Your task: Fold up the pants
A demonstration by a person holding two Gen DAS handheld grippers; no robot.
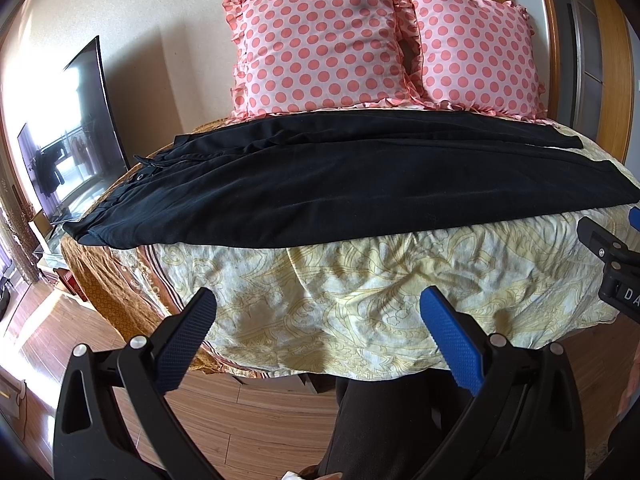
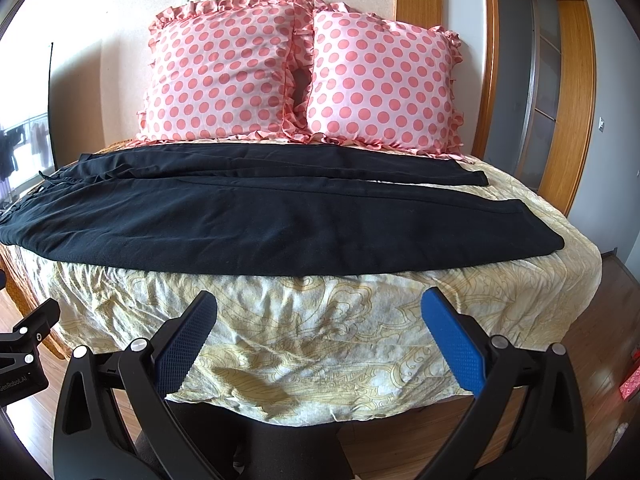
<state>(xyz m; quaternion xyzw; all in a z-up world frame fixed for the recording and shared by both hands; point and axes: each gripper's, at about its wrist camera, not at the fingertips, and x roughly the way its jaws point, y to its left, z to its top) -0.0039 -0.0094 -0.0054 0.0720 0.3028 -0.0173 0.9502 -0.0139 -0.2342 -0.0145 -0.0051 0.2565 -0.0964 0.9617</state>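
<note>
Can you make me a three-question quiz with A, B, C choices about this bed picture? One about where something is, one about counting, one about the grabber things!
1. Where do the black pants lie?
A. on the floor
B. spread across the bed
C. on top of the pillows

2. How many polka-dot pillows are there?
A. one
B. two
C. four

3. How are the left gripper and right gripper?
A. both open, holding nothing
B. both pinching the pants
C. one holding a pillow

Answers: 1 B, the pants stretch flat over the bedspread. 2 B, two pillows stand side by side. 3 A, the fingers are wide apart, short of the pants.
</note>
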